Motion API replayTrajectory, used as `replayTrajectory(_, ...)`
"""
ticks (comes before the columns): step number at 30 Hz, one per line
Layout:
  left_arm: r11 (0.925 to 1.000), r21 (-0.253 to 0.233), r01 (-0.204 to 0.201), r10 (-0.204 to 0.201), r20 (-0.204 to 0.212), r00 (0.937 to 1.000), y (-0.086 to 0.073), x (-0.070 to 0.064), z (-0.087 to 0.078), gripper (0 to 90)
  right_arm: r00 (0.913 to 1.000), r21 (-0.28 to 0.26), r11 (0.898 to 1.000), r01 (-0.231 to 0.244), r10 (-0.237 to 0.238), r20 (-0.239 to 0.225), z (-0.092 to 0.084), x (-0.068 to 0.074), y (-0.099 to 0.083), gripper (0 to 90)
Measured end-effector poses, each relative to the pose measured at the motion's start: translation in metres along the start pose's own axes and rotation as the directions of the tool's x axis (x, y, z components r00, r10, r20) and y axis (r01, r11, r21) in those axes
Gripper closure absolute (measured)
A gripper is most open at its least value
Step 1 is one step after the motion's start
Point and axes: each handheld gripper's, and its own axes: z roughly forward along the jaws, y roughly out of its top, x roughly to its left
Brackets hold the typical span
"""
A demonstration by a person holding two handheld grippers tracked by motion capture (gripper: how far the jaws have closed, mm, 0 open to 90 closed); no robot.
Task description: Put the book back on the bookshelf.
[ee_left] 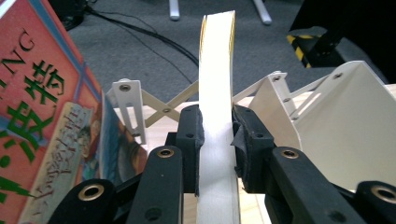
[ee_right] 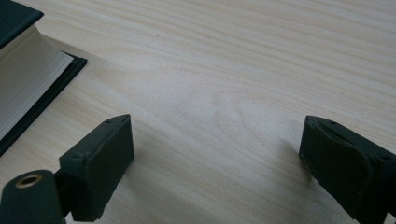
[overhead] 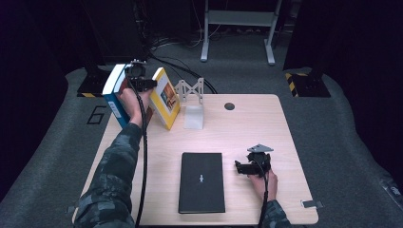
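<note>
The yellow book (overhead: 166,97) stands tilted near the desk's (overhead: 247,128) far left corner, pinched by the left hand-held gripper (overhead: 142,83) between the blue-spined book (overhead: 115,95) and the white bookend (overhead: 192,102). It looks half shelved. The black book (overhead: 201,182) lies flat near the front edge; the right hand-held gripper (overhead: 247,167) hovers spread beside it.
</note>
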Motion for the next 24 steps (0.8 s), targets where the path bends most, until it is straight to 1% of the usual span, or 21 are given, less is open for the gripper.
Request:
replayTrajectory(2, 0.9999, -0.008, -0.013, 0.013, 0.017, 0.9998, -0.002, -0.004, -0.002, 74.1, 1.0, 0.002, 1.0, 0.001, -0.001, 0.0, 0.0, 0.0, 0.0, 9.5)
replayTrajectory(3, 0.9996, -0.011, -0.027, 0.027, 0.019, 0.9995, -0.003, -0.007, -0.003, 74.2, 1.0, 0.001, 1.0, 0.001, -0.001, 0.0, 0.0, 0.0, 0.0, 9.6)
replayTrajectory(4, 0.9995, -0.018, -0.027, 0.027, 0.02, 0.9994, -0.004, -0.009, -0.004, 74.4, 1.0, 0.001, 1.0, 0.001, -0.001, 0.0, 0.0, 0.0, 0.0, 9.5)
replayTrajectory(5, 0.9991, -0.021, -0.036, 0.036, 0.025, 0.999, -0.005, -0.012, -0.004, 74.5, 1.0, 0.001, 1.0, 0.001, -0.001, 0.0, 0.0, 0.0, 0.0, 9.5)
replayTrajectory(8, 0.9966, -0.022, -0.079, 0.08, 0.021, 0.9966, -0.007, -0.02, -0.006, 74.7, 1.0, 0.0, 1.0, 0.001, -0.001, 0.001, 0.0, 0.0, 0.0, 9.5)
replayTrajectory(9, 0.9961, -0.019, -0.087, 0.087, 0.014, 0.9961, -0.007, -0.021, -0.007, 74.8, 1.0, 0.001, 1.0, 0.003, -0.003, 0.0, 0.0, 0.0, 0.0, 9.5)
replayTrajectory(11, 0.9964, -0.019, -0.083, 0.083, 0.009, 0.9965, -0.007, -0.02, -0.006, 74.8, 1.0, 0.001, 1.0, 0.001, -0.001, 0.001, 0.0, 0.0, 0.0, 9.5)
replayTrajectory(12, 0.9972, -0.026, -0.07, 0.07, 0.001, 0.9975, -0.007, -0.019, -0.006, 74.8, 1.0, 0.002, 1.0, 0.001, -0.001, 0.001, 0.0, 0.0, 0.0, 9.6)
replayTrajectory(13, 0.9975, -0.026, -0.066, 0.065, -0.018, 0.9977, -0.007, -0.017, -0.006, 74.7, 1.0, 0.0, 1.0, 0.001, -0.001, 0.0, 0.0, 0.0, 0.0, 9.5)
replayTrajectory(14, 0.9979, -0.025, -0.06, 0.059, -0.027, 0.9979, -0.007, -0.015, -0.006, 74.5, 1.0, 0.001, 1.0, 0.001, -0.001, 0.001, 0.0, 0.0, 0.0, 9.6)
replayTrajectory(17, 0.9988, -0.025, -0.041, 0.04, -0.049, 0.998, -0.008, -0.008, -0.007, 74.2, 1.0, 0.002, 1.0, 0.001, -0.001, 0.0, 0.0, 0.0, 0.0, 9.5)
replayTrajectory(18, 0.9989, -0.022, -0.041, 0.039, -0.055, 0.9977, -0.008, -0.006, -0.007, 74.0, 1.0, 0.001, 1.0, 0.001, -0.001, 0.0, 0.0, 0.0, 0.0, 9.6)
replayTrajectory(20, 0.999, -0.019, -0.042, 0.04, -0.08, 0.996, -0.008, -0.002, -0.008, 73.3, 0.9999, -0.001, 1.0, 0.013, -0.013, 0.0, 0.0, -0.001, 0.0, 9.6)
replayTrajectory(22, 0.999, -0.019, -0.041, 0.039, -0.103, 0.9939, -0.009, 0.002, -0.008, 72.5, 0.9999, -0.001, 1.0, 0.013, -0.013, 0.0, 0.0, -0.001, 0.0, 9.6)
replayTrajectory(24, 0.9987, -0.028, -0.044, 0.04, -0.143, 0.9889, -0.01, 0.005, -0.009, 70.8, 0.9999, -0.001, 1.0, 0.013, -0.013, 0.0, 0.0, -0.001, 0.0, 9.5)
